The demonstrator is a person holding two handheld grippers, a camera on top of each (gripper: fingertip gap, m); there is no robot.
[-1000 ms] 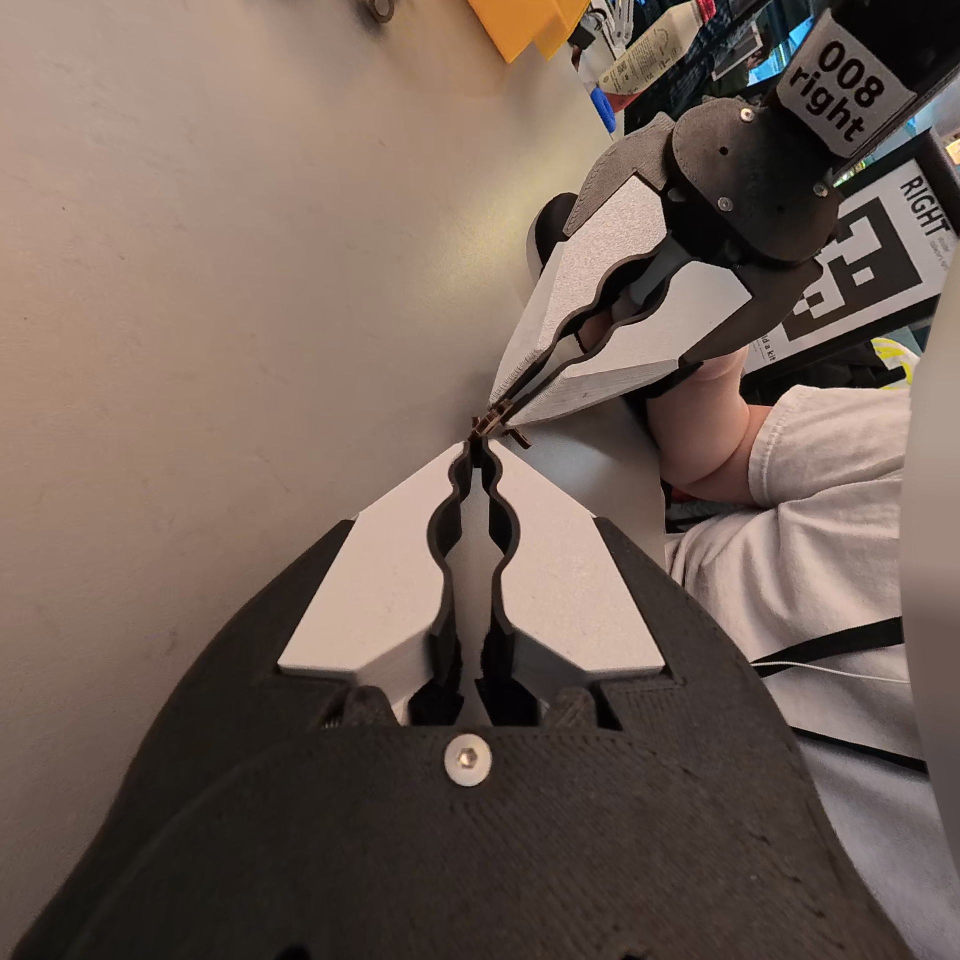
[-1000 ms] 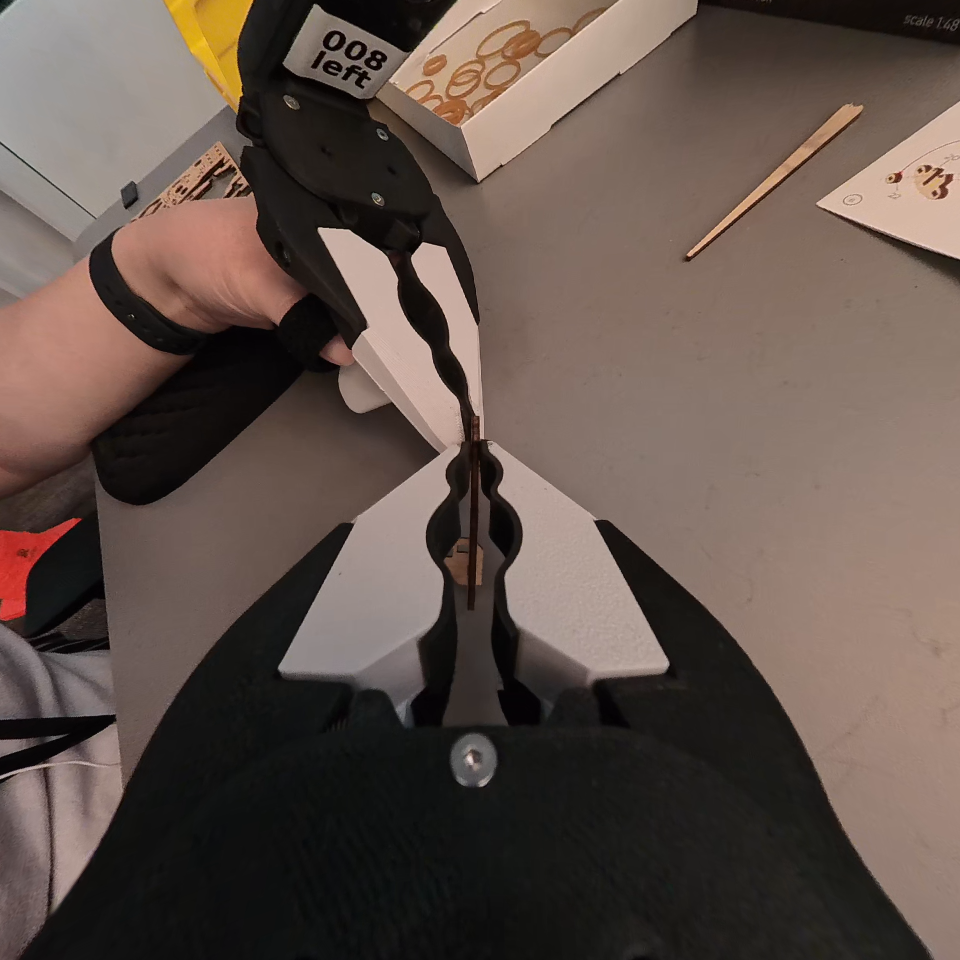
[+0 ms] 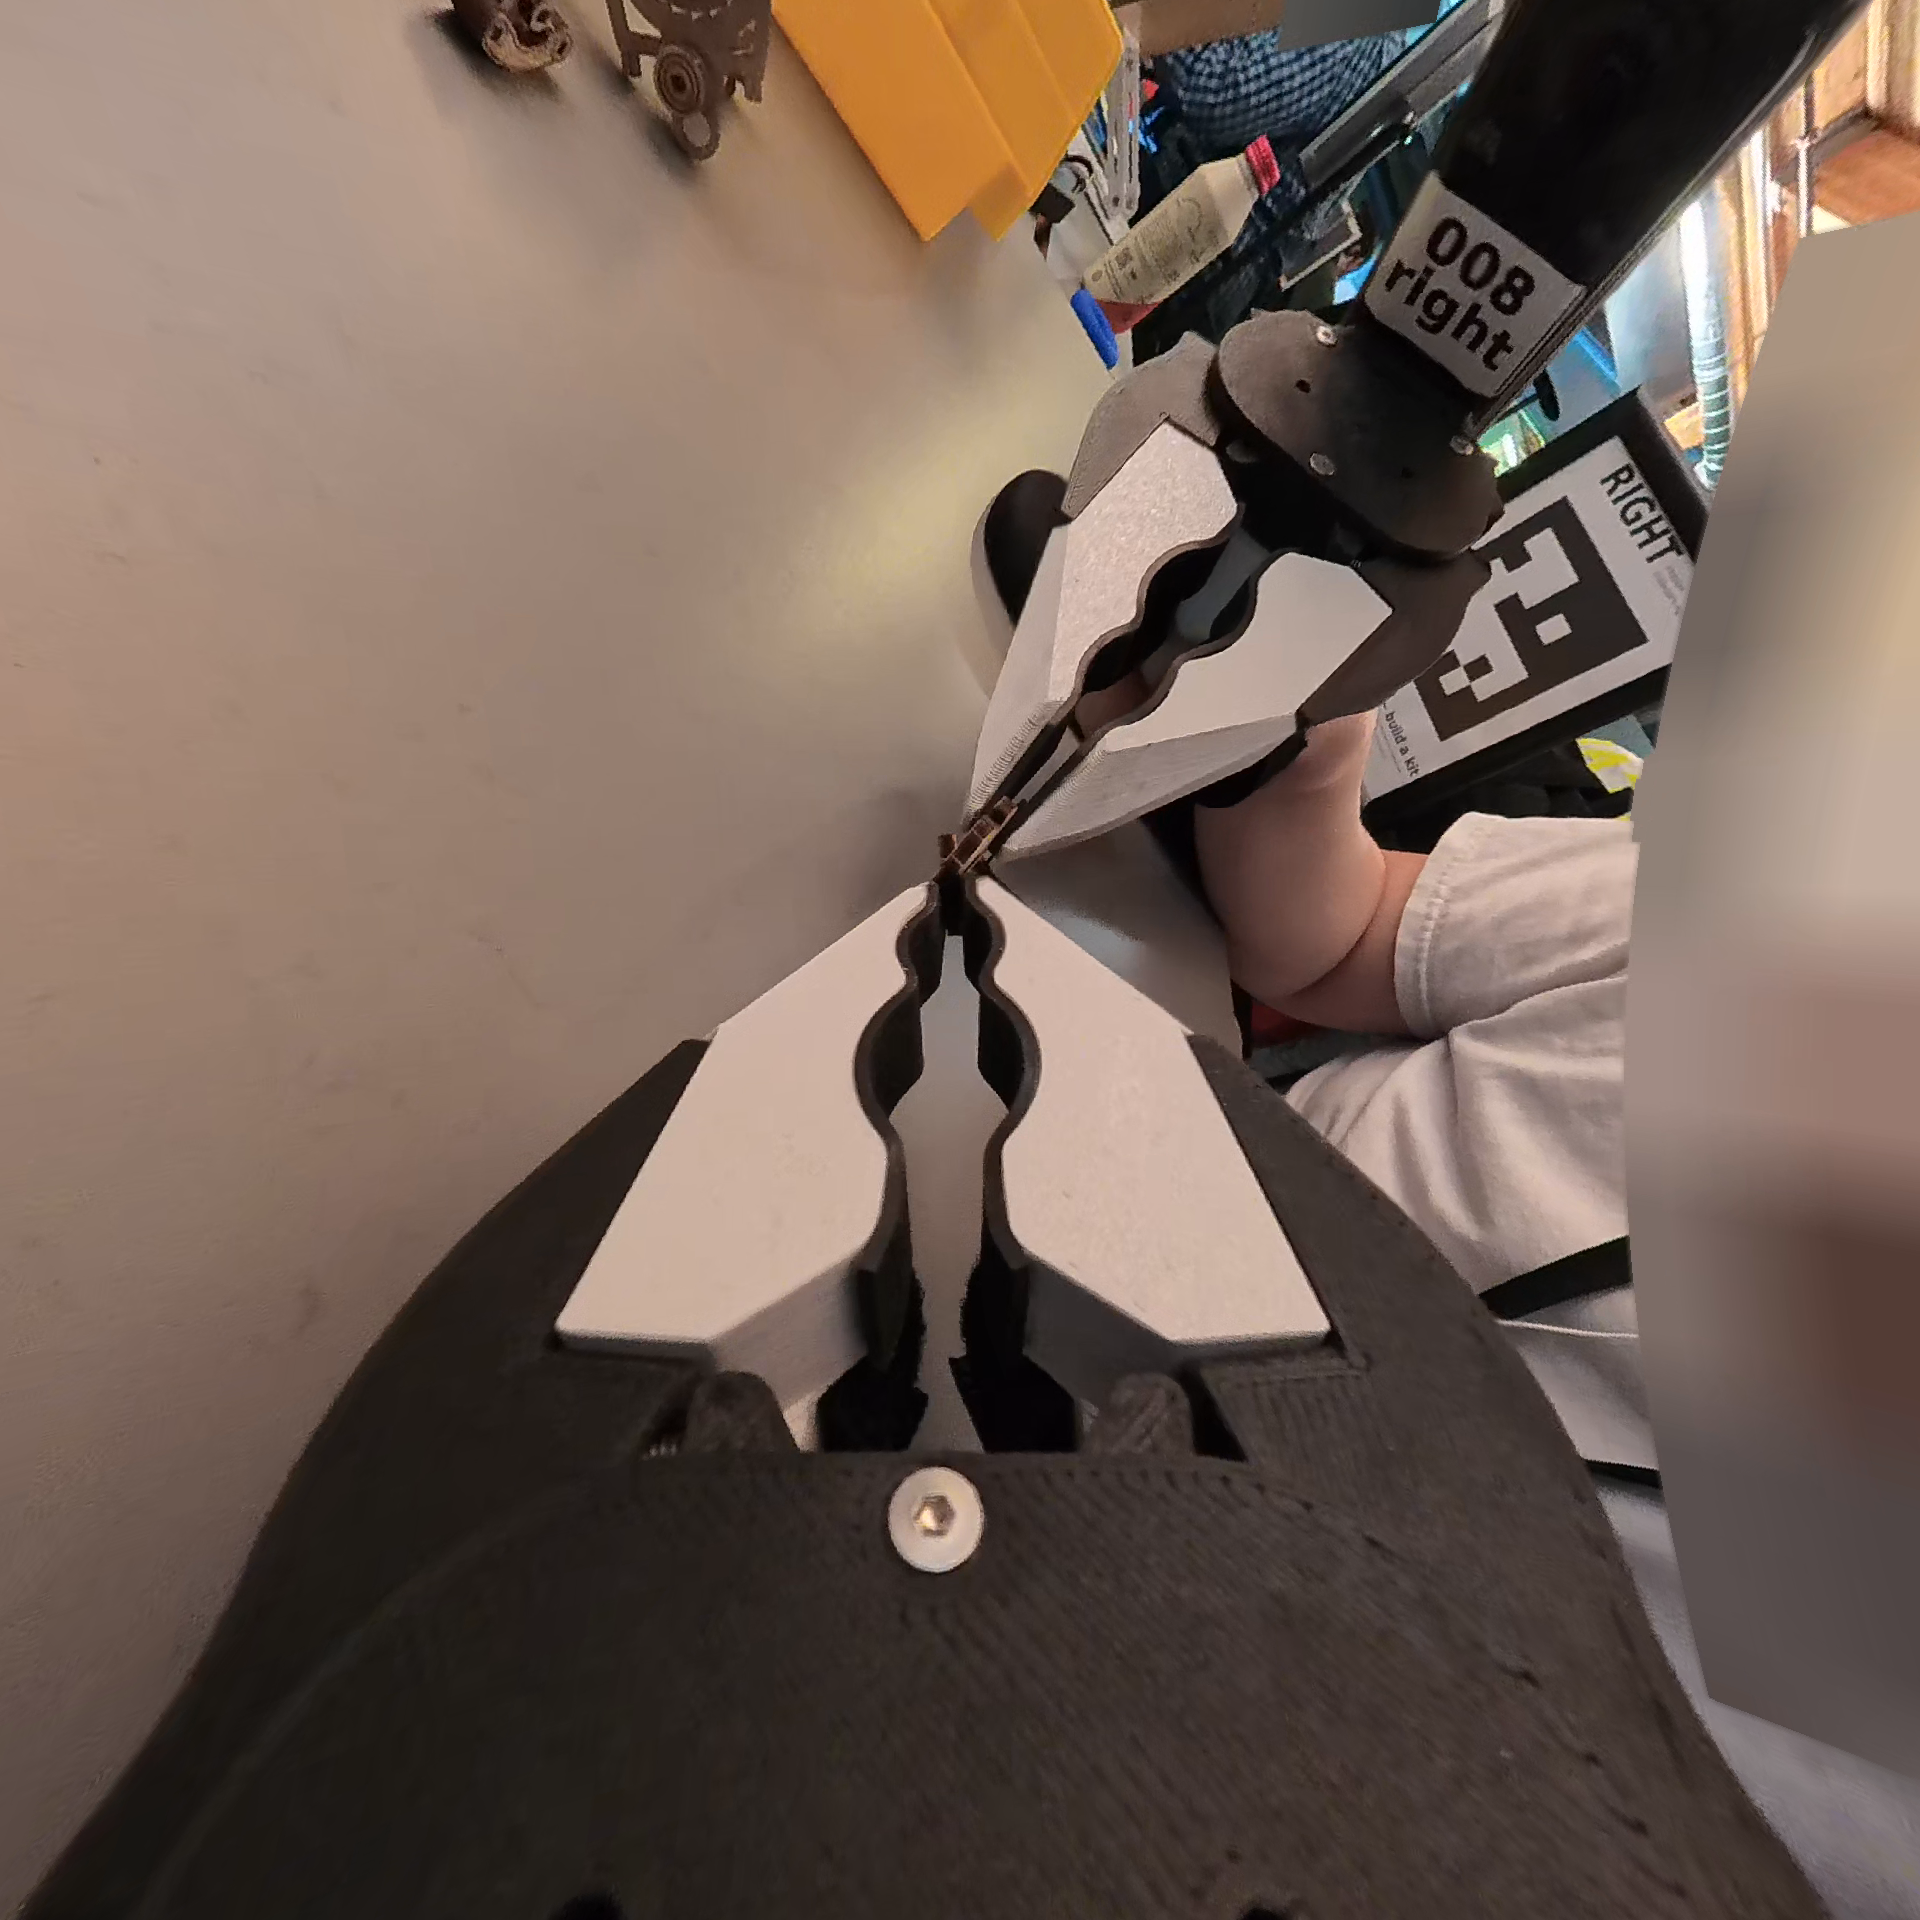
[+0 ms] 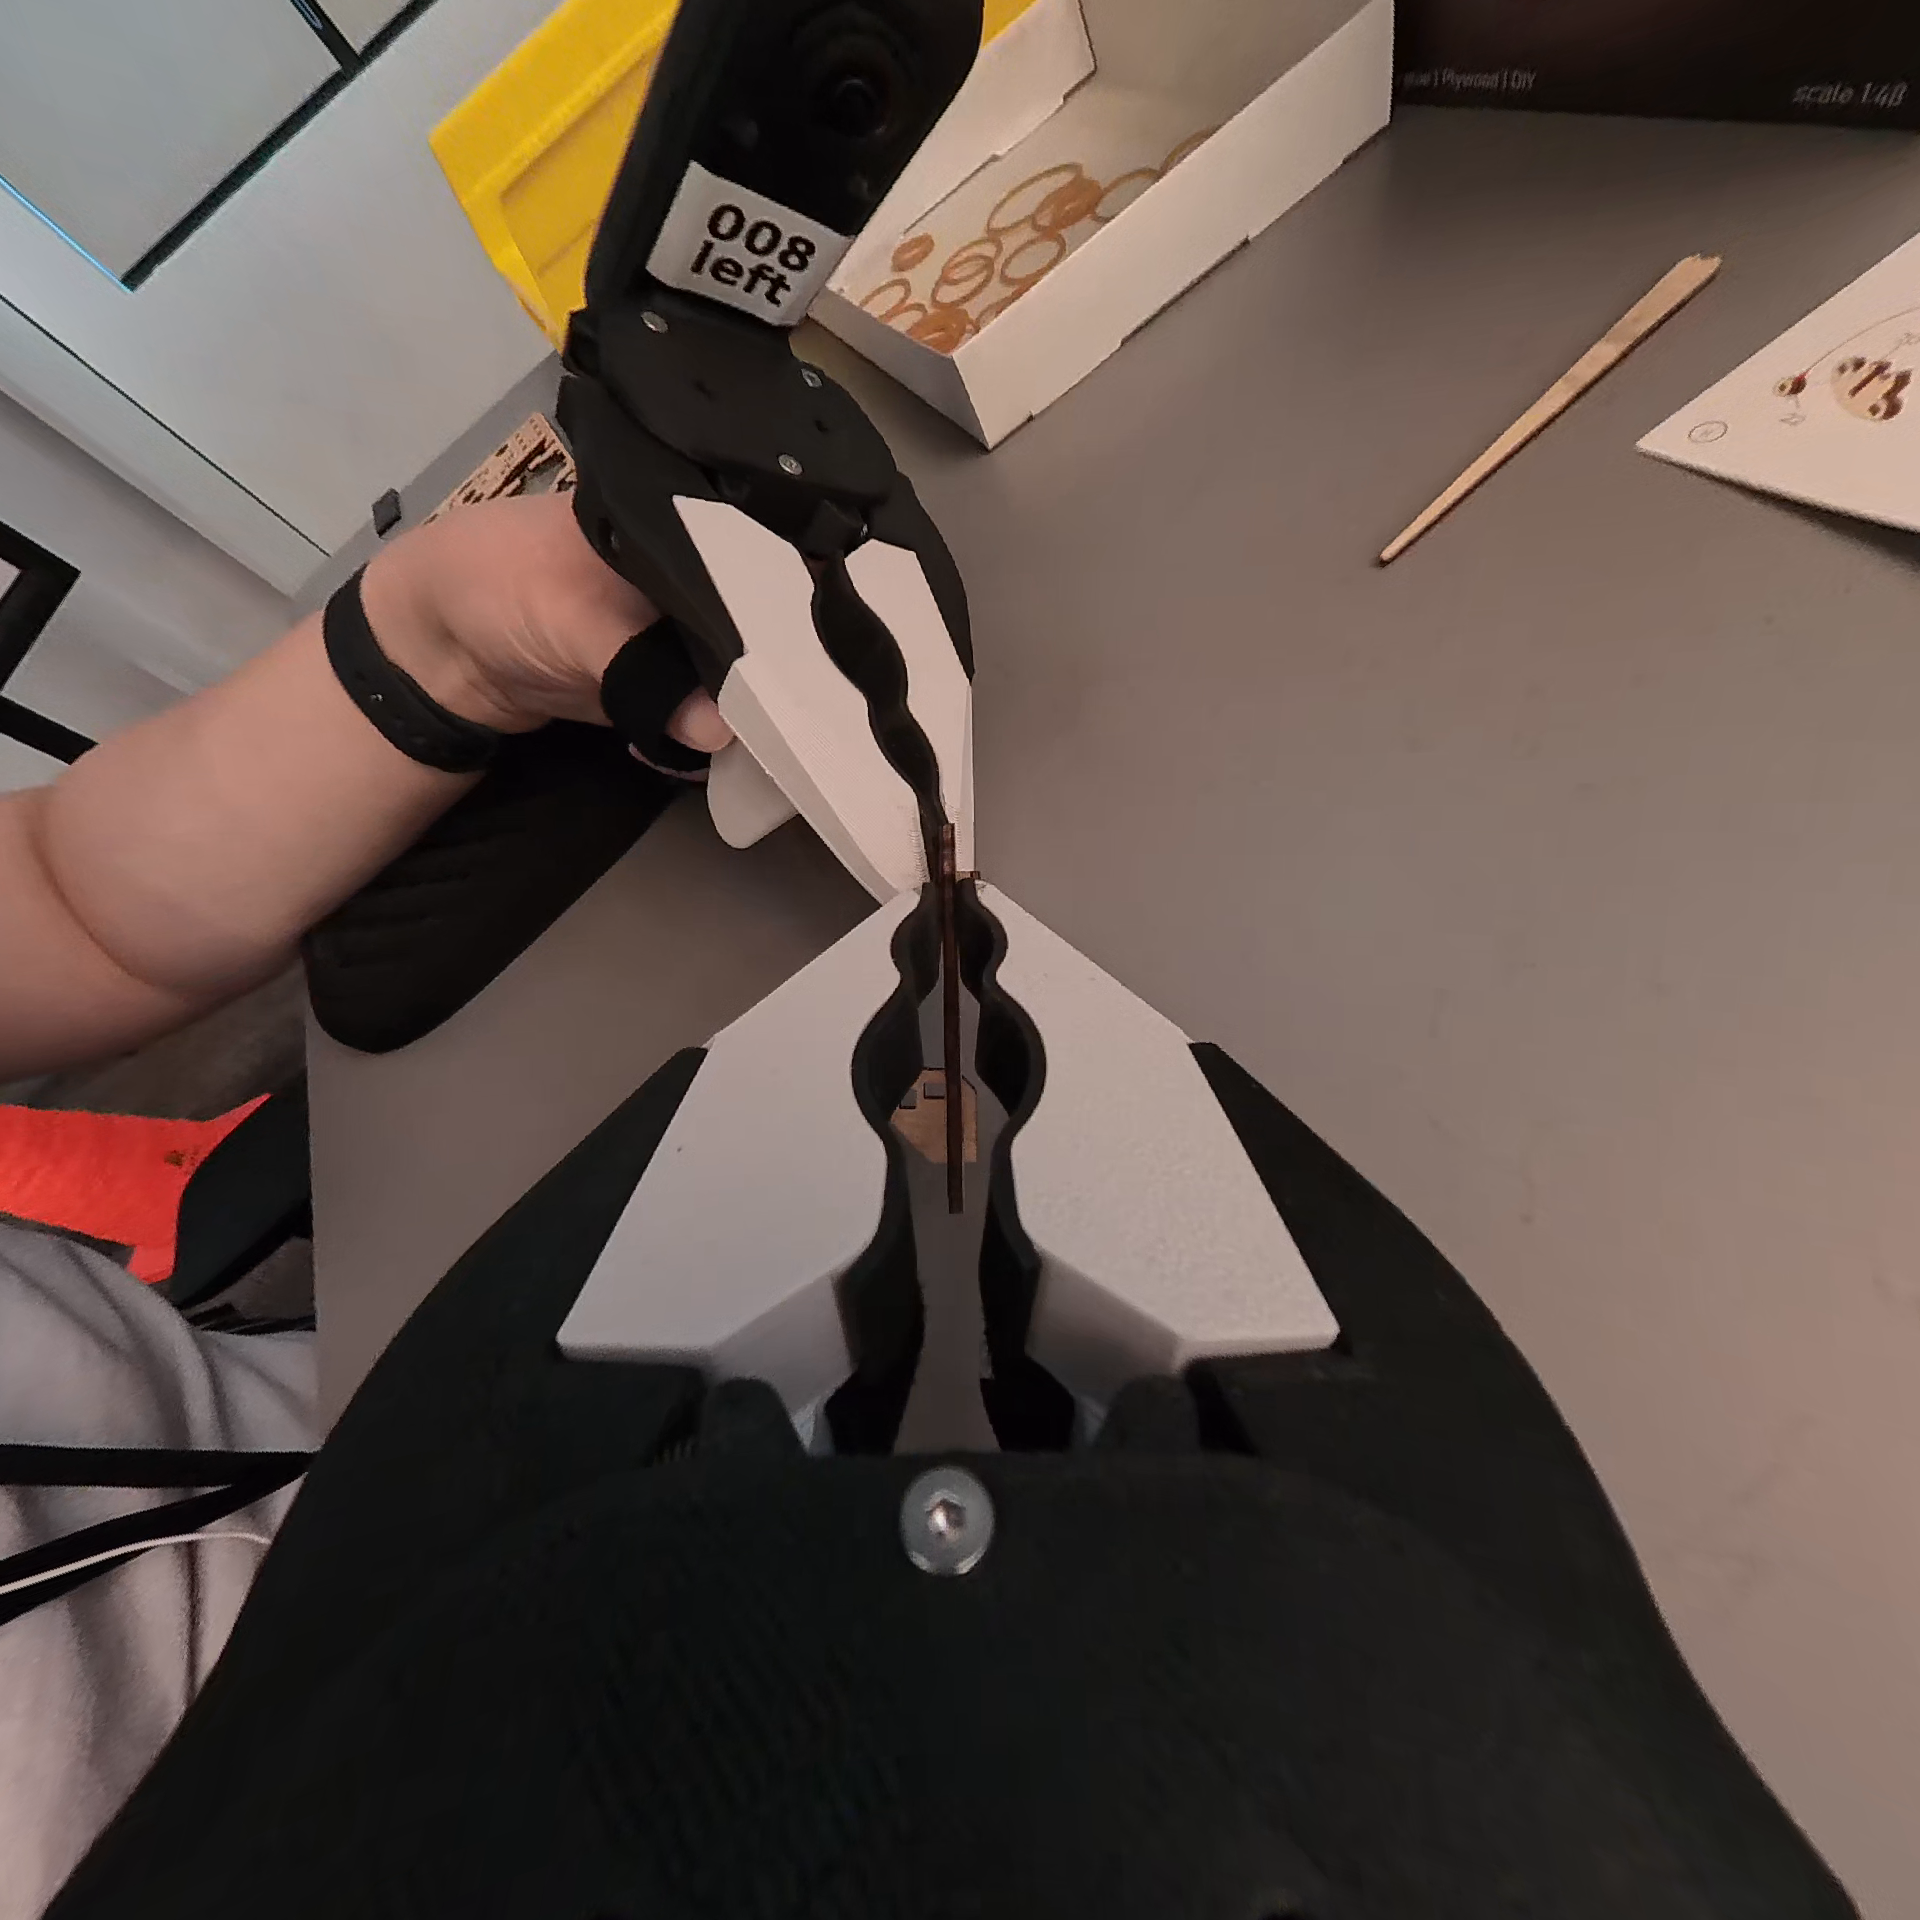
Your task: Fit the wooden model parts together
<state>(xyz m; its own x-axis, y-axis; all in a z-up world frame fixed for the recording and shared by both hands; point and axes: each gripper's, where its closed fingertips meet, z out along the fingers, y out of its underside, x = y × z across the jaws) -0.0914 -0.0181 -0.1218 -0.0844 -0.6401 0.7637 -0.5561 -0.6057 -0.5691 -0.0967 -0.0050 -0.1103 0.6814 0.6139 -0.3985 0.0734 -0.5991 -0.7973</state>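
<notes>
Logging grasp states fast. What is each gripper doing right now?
Left gripper: closed on a small dark wooden part at its tips.
Right gripper: closed on a thin wooden plate, seen edge-on.

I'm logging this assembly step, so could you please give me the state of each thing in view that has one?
Left tongs: shut on a small wooden part.
Right tongs: shut on a thin wooden plate, held edge-on.
Small wooden part: touching the plate at the tips.
White cardboard box: open, wooden rings inside.
Wooden stick: lying flat on the table.
</notes>
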